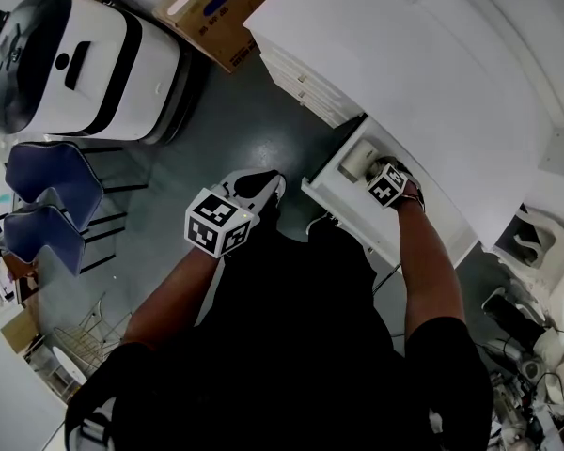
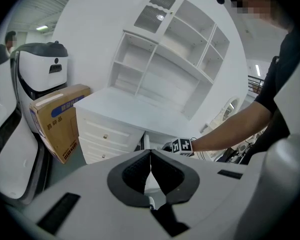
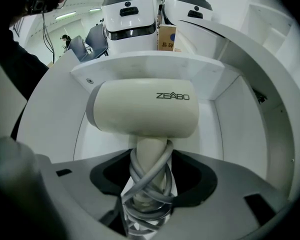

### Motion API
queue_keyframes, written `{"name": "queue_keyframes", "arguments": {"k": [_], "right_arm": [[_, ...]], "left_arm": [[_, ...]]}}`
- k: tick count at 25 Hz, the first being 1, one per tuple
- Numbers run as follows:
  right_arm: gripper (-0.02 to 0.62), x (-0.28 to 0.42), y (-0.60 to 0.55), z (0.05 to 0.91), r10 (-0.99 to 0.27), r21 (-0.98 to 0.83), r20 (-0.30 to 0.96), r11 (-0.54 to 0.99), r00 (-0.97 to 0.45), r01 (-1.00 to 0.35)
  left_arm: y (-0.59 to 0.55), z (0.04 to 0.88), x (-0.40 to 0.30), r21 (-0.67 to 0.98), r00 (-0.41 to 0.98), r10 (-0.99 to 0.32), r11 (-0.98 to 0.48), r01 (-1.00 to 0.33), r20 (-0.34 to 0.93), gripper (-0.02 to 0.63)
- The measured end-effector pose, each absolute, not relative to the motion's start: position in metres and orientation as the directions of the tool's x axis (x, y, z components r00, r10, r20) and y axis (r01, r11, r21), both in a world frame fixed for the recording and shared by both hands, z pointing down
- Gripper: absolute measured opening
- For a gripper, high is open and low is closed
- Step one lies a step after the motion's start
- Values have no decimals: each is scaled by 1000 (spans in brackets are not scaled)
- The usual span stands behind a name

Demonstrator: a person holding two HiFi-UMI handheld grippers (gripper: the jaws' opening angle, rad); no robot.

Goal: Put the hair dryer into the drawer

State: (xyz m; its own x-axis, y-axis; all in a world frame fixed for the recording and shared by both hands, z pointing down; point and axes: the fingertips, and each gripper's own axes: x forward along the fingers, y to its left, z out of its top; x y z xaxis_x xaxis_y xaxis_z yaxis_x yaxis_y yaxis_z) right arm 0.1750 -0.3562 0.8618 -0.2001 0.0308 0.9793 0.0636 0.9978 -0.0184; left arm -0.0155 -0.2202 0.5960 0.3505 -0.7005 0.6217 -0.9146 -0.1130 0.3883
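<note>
Head view: right gripper (image 1: 377, 173) holds the hair dryer (image 1: 358, 163) inside the open drawer (image 1: 338, 209), possibly not yet set down. Left gripper view: left gripper (image 2: 150, 165) has its jaws together, empty. Right gripper view: jaws clamped on the cord-wrapped handle, so release and closing remain.

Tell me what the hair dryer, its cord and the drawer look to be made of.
The hair dryer: likely cream plastic, smooth satin shell with soft highlights. Its cord: grey rubbery sheathing, by pliable coils around the handle. The drawer: white painted wood or laminate board, matte; can't tell which.
</note>
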Motion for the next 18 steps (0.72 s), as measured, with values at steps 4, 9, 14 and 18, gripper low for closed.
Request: {"name": "queue_keyframes", "arguments": {"k": [4,9,14,18], "right_arm": [[229,176,-357,860,11,0,983,998,-185,56],[232,181,-358,852,-32,37,983,999,-183,20],[236,185,-360,837,-95,95,978,995,-187,-10],[238,192,-365,819,-165,149,968,984,-188,-98]], "left_arm": [[-222,594,-19,389,368,-695,-137,-911,617,11],[-225,591,-25,389,399,-683,-180,-904,612,11],[-231,589,-25,394,445,-667,-238,-888,598,11],[-242,586,-22,399,506,-646,-320,-859,572,11]]}}
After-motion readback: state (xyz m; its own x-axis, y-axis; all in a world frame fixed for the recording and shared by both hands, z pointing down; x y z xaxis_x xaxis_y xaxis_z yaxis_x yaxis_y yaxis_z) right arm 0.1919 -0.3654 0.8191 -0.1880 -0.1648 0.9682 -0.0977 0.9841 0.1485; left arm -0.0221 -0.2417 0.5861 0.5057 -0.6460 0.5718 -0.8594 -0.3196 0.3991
